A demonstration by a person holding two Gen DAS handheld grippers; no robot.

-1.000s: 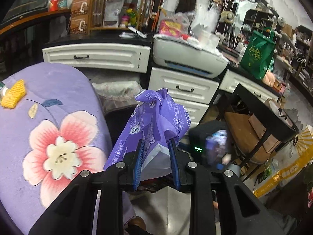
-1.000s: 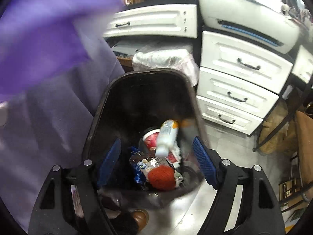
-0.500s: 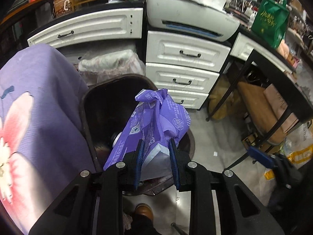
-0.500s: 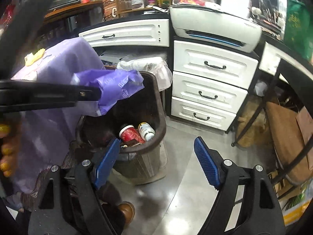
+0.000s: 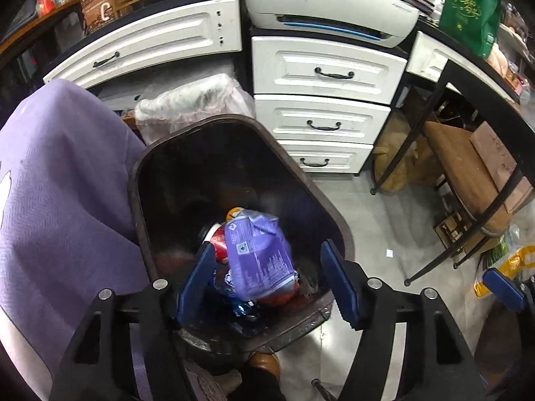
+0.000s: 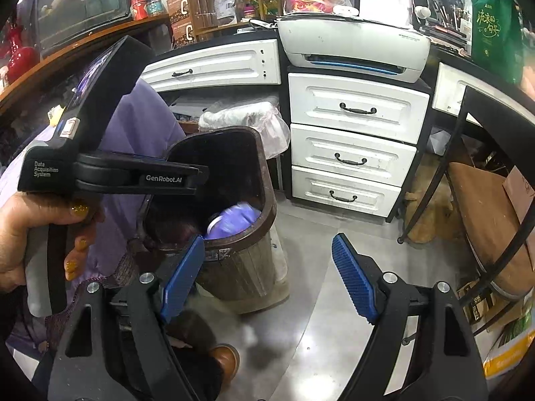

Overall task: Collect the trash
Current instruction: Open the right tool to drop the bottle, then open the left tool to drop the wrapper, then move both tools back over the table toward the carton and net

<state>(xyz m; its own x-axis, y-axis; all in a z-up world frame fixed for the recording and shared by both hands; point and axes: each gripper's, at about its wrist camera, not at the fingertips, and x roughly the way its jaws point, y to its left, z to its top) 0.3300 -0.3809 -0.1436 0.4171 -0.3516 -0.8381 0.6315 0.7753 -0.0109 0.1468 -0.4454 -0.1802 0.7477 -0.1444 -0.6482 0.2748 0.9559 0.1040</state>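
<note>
A purple plastic bag [image 5: 257,254] lies inside the dark brown trash bin [image 5: 234,123], on top of a red can and other rubbish. My left gripper [image 5: 265,282] hangs over the bin mouth. Its jaws are opening, and the blue pads stand apart from the bag below them. In the right wrist view the bag [image 6: 234,220] shows over the bin's rim [image 6: 267,197], with the left gripper [image 6: 197,175] above it, held by a hand. My right gripper [image 6: 267,280] stands open and empty over the floor, right of the bin.
White drawers [image 5: 321,73] with a printer [image 5: 331,10] on top stand behind the bin. A plastic-lined basket [image 5: 194,100] sits behind it, a purple cloth [image 5: 57,183] left of it. A black-framed stool [image 6: 481,200] is at the right, a brown shoe [image 6: 227,357] below.
The left gripper came down over the bin and opened, and the purple bag dropped out of its pads into the bin. The right gripper drew back from the bin to the right.
</note>
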